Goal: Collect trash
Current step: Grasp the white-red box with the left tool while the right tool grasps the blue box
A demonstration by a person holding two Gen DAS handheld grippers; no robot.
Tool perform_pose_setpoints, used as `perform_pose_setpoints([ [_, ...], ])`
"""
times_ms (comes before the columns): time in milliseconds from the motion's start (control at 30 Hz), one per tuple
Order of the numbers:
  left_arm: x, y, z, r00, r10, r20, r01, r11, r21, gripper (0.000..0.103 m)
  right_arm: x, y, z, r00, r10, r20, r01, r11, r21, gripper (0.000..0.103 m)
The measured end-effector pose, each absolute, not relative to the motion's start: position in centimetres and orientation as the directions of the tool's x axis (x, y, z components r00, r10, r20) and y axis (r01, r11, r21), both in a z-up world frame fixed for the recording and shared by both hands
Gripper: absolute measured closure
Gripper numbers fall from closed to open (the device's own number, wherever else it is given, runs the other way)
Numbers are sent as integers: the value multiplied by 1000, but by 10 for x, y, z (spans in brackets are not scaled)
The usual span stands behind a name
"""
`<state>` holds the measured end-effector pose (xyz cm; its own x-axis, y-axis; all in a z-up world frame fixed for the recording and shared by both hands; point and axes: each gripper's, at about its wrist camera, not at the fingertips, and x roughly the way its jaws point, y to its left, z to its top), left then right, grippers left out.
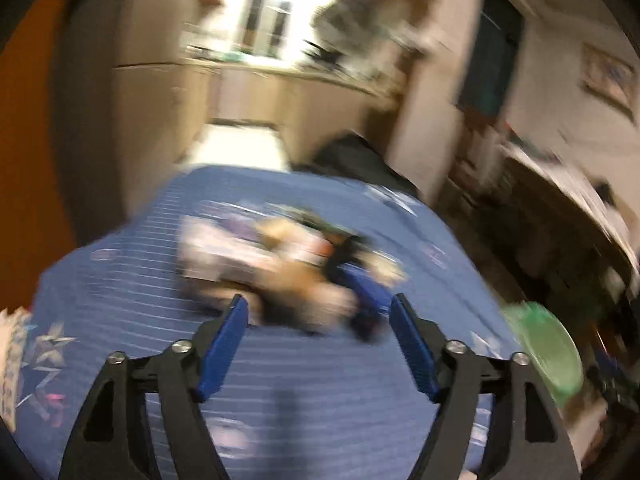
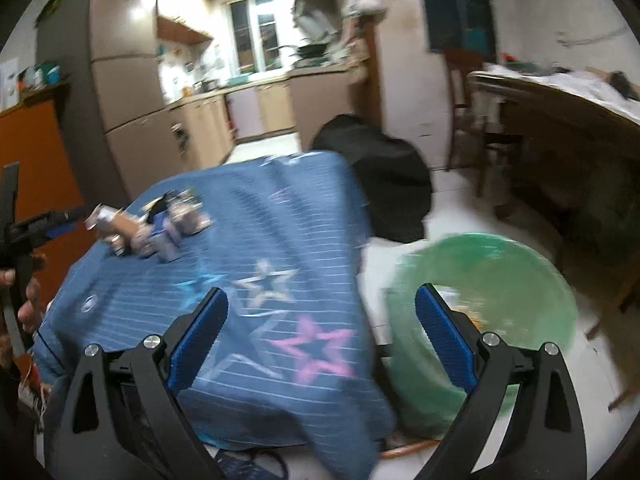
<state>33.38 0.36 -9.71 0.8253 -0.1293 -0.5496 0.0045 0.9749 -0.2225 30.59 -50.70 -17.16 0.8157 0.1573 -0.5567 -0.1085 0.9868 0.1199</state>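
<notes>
Blue star-print cloth, trash pile, green bin, both grippers' jaws empty

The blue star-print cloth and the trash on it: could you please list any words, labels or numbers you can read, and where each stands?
None can be read.
Pile of trash: any packaging print is too blurred.
Blue cloth: only stars and a small oval emblem, illegible.
Green bin: no text visible.

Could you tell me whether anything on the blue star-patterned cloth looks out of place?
Yes: a heap of trash, a cardboard tube and small wrappers, lies jumbled on the blue cloth, while the green bin stands on the floor beside it.
</notes>
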Motion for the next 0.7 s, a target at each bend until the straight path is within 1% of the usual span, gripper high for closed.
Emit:
perform_pose_setpoints([
  [33,334,24,-98,831,-107,-546,-37,969,-246,18,313,-491,-172,809,179,-560,-139,984,115,12],
  [133,345,67,-102,828,-94,-553,-102,944,-313,15,319,-452,-174,793,227,-566,-207,973,101,12],
  [233,378,83,-114,802,-133,-582,-105,928,-357,15,323,-426,-175,779,260,-570,-252,963,94,12],
  [367,413,83,-131,771,-142,-621,-100,936,-338,16,340,-396,-174,752,315,-579,-318,943,100,12],
  [400,421,81,-135,765,-142,-628,-98,939,-331,24,346,-389,-174,740,337,-582,-340,934,109,15],
  [433,428,76,-138,761,-147,-632,-90,940,-328,38,352,-382,-175,722,361,-590,-363,924,120,24],
  [467,433,74,-139,757,-146,-637,-88,943,-321,45,356,-378,-175,710,371,-598,-376,918,122,29],
  [500,435,73,-140,759,-149,-634,-83,943,-322,59,363,-372,-177,698,376,-609,-387,914,121,35],
  [533,435,72,-140,764,-151,-628,-75,945,-318,69,366,-369,-178,690,382,-614,-394,911,123,39],
  [567,436,71,-141,767,-146,-626,-71,949,-308,70,374,-364,-181,678,391,-622,-404,906,129,41],
  [633,432,67,-138,779,-137,-612,-58,956,-287,78,388,-354,-186,663,391,-639,-410,903,127,44],
  [667,430,68,-137,784,-136,-605,-53,957,-284,80,398,-346,-190,656,388,-648,-413,903,122,44],
  [700,425,67,-133,793,-136,-593,-48,958,-283,86,407,-340,-193,650,386,-655,-415,902,119,47],
])
